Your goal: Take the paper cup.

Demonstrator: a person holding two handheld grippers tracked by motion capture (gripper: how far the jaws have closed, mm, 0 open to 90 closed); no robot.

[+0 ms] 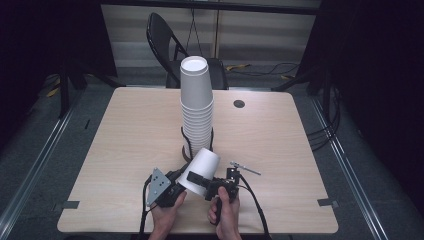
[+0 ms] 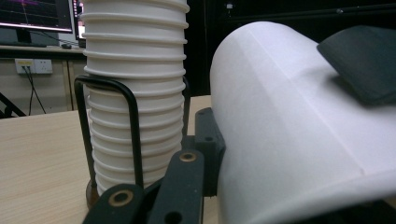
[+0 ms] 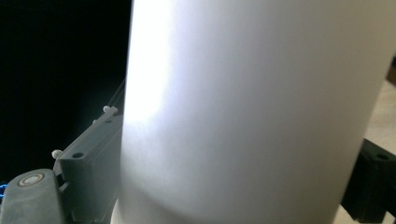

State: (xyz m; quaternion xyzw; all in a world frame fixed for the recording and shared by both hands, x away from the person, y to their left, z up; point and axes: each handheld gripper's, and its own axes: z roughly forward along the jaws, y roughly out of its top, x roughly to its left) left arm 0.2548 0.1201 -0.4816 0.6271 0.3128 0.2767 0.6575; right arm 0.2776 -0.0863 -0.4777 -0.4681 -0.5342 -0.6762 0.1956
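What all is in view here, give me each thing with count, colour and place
loose cup: one, white, tilted, held above the table's near middle
cup stack: one, white, upside down in the rack at mid table
rack: one, black wire, around the stack's foot
table: one, light wood
chair: one, black, behind the table
left gripper: one, black, shut on the loose cup
right gripper: one, black, shut on the loose cup
hands: two, at the near edge
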